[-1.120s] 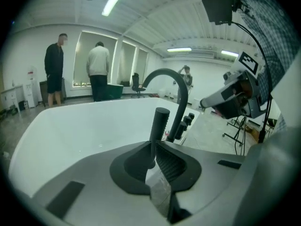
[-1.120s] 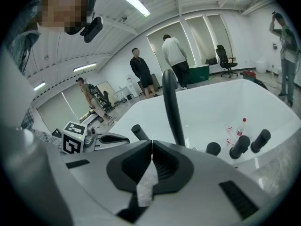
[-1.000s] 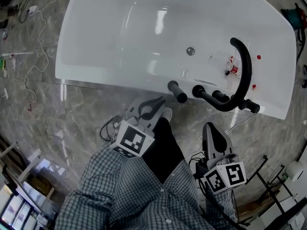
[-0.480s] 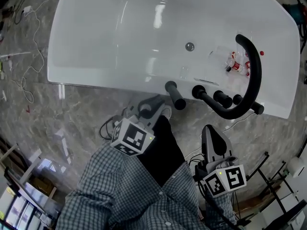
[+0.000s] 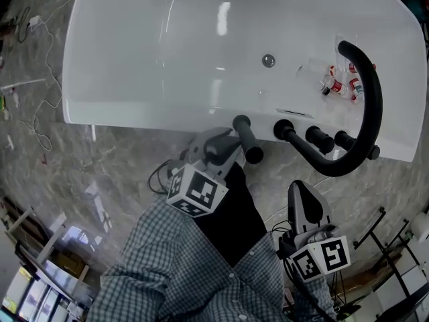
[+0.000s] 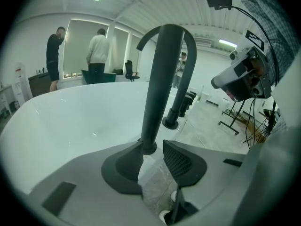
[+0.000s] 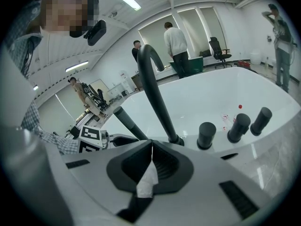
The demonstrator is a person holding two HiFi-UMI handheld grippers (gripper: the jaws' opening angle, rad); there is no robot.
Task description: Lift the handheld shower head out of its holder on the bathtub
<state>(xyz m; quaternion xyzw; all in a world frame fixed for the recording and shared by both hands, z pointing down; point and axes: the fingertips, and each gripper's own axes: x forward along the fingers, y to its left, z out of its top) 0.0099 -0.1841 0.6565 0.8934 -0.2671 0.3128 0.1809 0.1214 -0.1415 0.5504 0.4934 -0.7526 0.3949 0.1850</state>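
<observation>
Jaws of left gripper (image 6: 152,146) just opening, empty

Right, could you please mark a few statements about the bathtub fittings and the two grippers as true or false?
1. The handheld shower head stands in place on the rim of the bathtub. True.
2. The left gripper is clamped on the shower head. False: its jaws have just been opening and stand apart with nothing between them. The shower head stands just ahead of their tips.
3. The right gripper is shut and empty. True.
4. The arched spout is white. False: it is black.
</observation>
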